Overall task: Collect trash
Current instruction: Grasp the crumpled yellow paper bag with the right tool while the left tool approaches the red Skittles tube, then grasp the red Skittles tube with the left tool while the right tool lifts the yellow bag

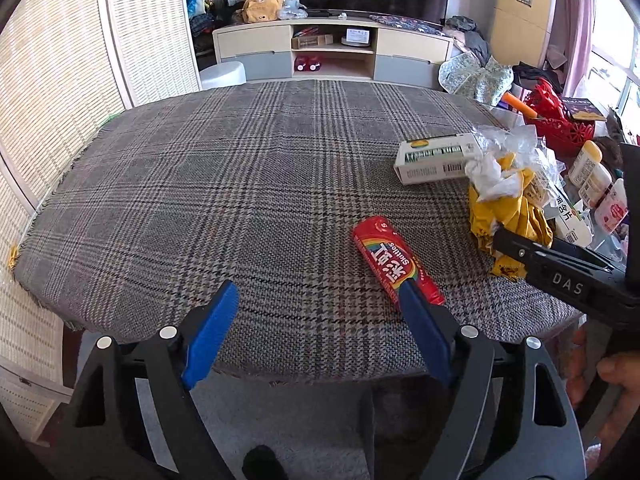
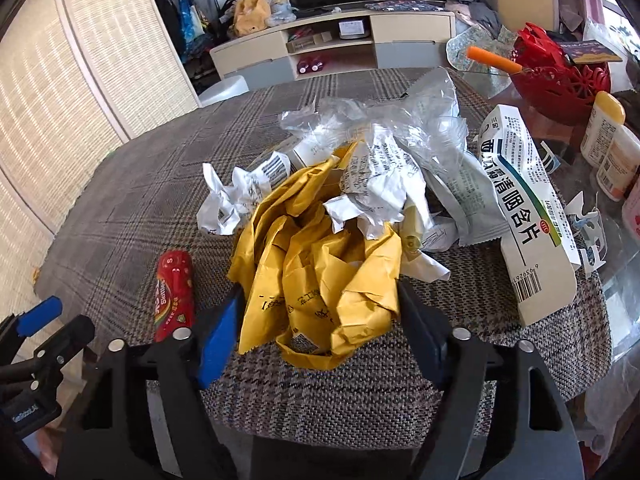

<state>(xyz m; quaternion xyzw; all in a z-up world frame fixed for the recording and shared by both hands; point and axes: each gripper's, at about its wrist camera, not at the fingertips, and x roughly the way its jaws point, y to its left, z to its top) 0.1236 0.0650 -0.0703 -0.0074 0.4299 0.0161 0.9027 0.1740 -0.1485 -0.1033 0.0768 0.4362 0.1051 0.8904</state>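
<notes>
A pile of trash lies on the plaid tablecloth: crumpled yellow paper, white paper scraps and clear plastic. My right gripper is open, its blue fingers on either side of the yellow paper's near end. A red Skittles tube lies left of the pile; it also shows in the right wrist view. My left gripper is open and empty, its right finger just before the tube. A white and green medicine box lies behind the pile.
A long white medicine box lies right of the pile. A red basket and small bottles stand at the far right on glass. A TV cabinet stands beyond the table, wicker screens at left.
</notes>
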